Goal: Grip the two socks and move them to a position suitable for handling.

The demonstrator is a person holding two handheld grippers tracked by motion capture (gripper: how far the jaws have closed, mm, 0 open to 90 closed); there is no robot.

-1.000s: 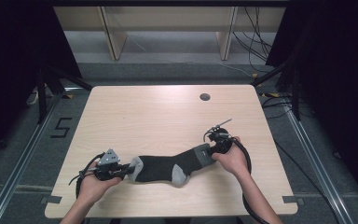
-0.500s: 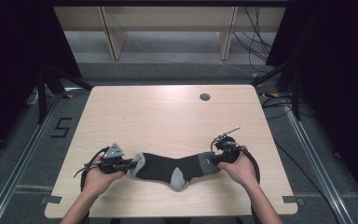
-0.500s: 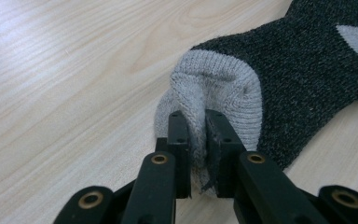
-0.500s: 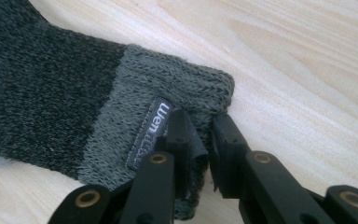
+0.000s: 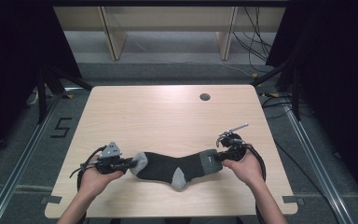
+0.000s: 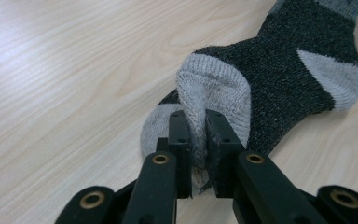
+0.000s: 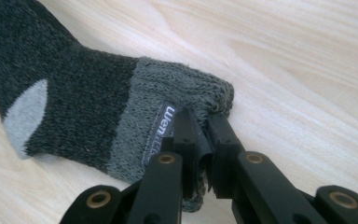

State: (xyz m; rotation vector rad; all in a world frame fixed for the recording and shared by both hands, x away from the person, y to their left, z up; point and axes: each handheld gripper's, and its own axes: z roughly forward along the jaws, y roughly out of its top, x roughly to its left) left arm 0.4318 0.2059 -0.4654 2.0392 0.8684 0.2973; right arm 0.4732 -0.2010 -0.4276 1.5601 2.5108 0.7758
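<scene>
A dark grey sock [image 5: 175,166] lies near the table's [image 5: 168,116] front edge, spanning between the 2 tools. The left gripper [image 6: 196,133] pinches its pale toe; the right gripper [image 7: 200,140] pinches its cuff. The step looks like stretching the sock flat: draw both ends apart evenly, low over the wood, so the heel settles without twist, and release only once it lies straight

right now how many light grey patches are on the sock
2 show: the toe patch pinched in the left gripper, and the heel patch at the sock's bend. Its underside is hidden.
</scene>
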